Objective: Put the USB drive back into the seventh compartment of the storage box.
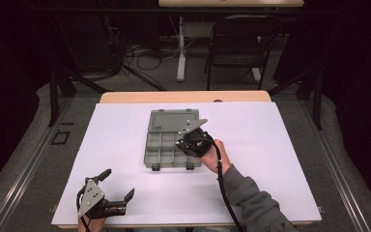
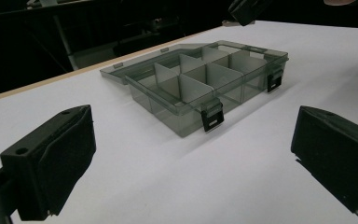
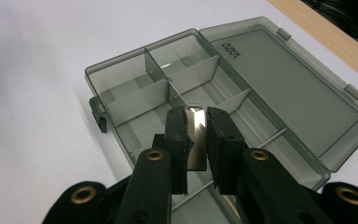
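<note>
Two claws at work: my left claw (image 1: 116,187) waits wide apart, holding nothing, at the near left of the white surface (image 1: 270,145). Farther in, my right claw (image 3: 196,122) pinches a translucent divider (image 3: 196,140) above the open organiser box (image 1: 166,140) at the surface's centre. I judge it must stay upright and aligned with its slot before lowering.
</note>
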`<state>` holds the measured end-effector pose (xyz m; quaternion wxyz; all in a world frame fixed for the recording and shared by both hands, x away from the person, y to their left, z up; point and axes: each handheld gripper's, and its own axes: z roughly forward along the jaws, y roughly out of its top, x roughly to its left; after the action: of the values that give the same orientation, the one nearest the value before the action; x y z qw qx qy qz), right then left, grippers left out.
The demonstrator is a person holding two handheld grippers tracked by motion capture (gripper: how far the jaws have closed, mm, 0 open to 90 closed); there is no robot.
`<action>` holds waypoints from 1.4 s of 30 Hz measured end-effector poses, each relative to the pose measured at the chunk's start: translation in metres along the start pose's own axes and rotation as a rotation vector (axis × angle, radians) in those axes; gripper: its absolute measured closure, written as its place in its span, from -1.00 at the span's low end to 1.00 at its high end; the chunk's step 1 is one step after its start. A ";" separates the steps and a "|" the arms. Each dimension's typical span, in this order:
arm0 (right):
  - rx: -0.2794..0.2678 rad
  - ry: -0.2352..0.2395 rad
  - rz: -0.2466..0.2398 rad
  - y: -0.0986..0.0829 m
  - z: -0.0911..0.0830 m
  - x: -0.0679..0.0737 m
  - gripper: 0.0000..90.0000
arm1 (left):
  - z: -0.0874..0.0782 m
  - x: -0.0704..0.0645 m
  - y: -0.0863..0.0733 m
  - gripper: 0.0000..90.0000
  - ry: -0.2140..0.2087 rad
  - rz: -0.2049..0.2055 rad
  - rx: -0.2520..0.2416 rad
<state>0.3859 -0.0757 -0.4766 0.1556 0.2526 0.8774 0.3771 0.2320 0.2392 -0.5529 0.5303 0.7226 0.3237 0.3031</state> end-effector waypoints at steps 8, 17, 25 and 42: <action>0.031 -0.008 0.015 -0.001 0.010 0.000 0.77 | 0.000 0.000 0.000 -1.00 -0.001 0.000 0.001; 0.067 0.002 0.014 -0.002 0.018 0.001 0.76 | 0.000 0.000 0.000 -1.00 -0.002 0.007 0.004; 0.104 0.014 0.001 -0.002 0.027 0.003 0.77 | 0.000 0.000 0.000 -1.00 -0.001 0.001 0.000; 0.177 -0.002 -0.020 -0.004 0.037 0.002 0.77 | 0.000 0.000 0.000 -1.00 0.000 0.002 0.000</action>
<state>0.4000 -0.0549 -0.5045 0.1372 0.2567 0.9096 0.2964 0.2321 0.2393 -0.5529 0.5299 0.7231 0.3228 0.3037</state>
